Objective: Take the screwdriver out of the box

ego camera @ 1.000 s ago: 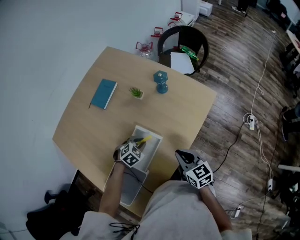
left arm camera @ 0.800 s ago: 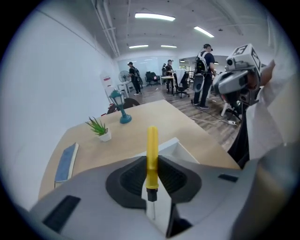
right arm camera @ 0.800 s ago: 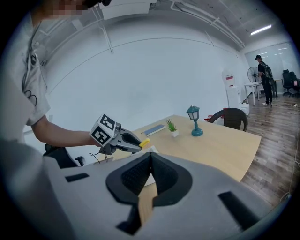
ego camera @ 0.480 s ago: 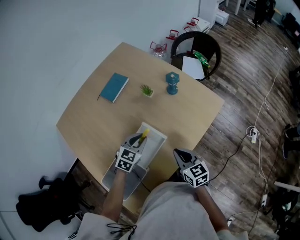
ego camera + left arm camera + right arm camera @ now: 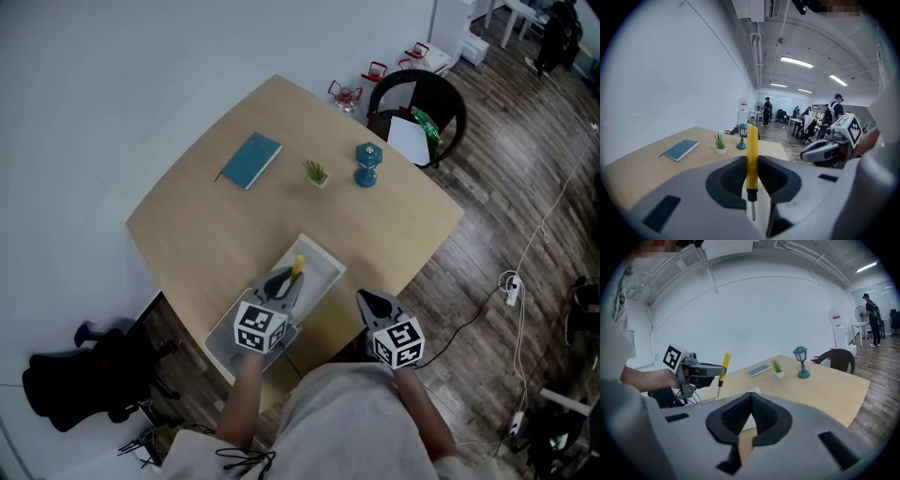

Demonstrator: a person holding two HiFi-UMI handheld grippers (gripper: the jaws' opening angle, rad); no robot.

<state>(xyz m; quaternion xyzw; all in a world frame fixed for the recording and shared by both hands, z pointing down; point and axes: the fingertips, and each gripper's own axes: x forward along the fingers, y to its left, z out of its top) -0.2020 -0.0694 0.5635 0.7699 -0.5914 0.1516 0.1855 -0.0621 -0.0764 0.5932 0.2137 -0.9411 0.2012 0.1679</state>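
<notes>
Left tool (image 5: 286,279) clamped, right tool (image 5: 366,300) closed

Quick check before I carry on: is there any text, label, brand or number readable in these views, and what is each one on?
No words or numbers can be read in any view.
Left marker cube and right marker cube: black-and-white square patterns only, no letters.
Blue book: no print can be made out on the cover.
Red label on the white unit by the far wall: too small to read.
</notes>
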